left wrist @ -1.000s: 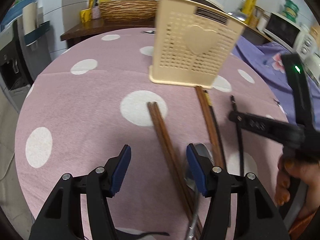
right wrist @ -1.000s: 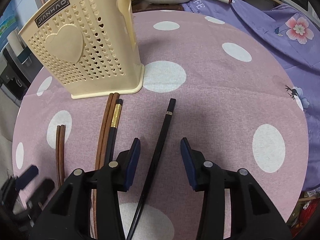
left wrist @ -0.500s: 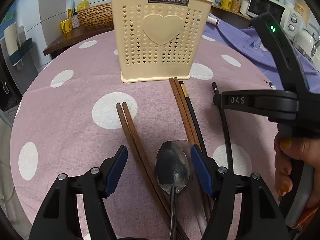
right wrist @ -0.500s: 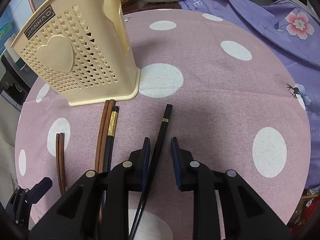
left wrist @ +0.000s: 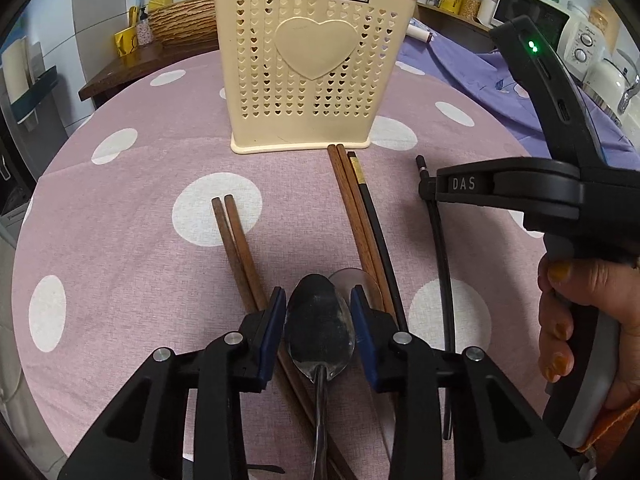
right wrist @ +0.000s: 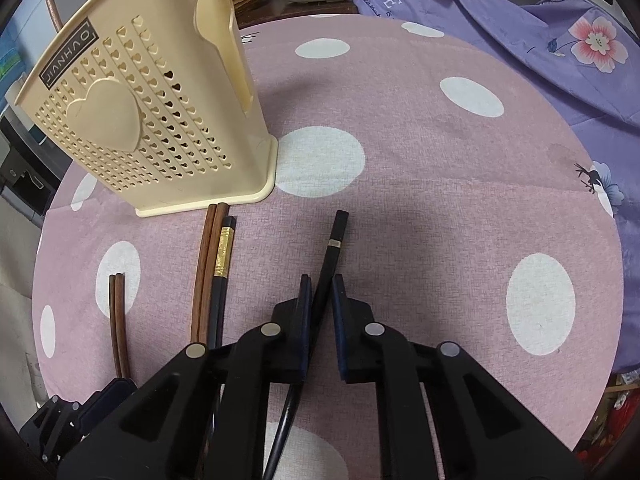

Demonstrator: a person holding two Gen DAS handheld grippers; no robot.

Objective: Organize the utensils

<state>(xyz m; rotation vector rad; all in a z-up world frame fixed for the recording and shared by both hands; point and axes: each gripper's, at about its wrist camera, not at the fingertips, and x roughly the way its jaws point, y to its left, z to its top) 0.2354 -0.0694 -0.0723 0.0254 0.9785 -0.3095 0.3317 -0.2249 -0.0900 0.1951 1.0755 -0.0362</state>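
We read "JIANHAO" on a dark label at the top of the cream utensil holder [left wrist: 316, 68], whose wall is pierced with small hearts around one large raised heart; "DAS" is printed on our right gripper [right wrist: 320, 300]. The holder stands upright on a round table under a pink tablecloth with white dots [left wrist: 120, 248]. Behind it are a woven basket [left wrist: 180, 28], a microwave [left wrist: 536, 12] and purple floral fabric [right wrist: 560, 40].

Our left gripper [left wrist: 318, 312] has narrowed around the bowl of a metal spoon [left wrist: 320, 328], the blue pads just beside its edges; we cannot tell whether they touch. Our right gripper is closed on a black chopstick [right wrist: 334, 248], which points towards the holder. Two pairs of brown wooden chopsticks [left wrist: 240, 248] [left wrist: 352, 208] and a black gold-banded chopstick [right wrist: 222, 264] lie on the cloth before the holder.
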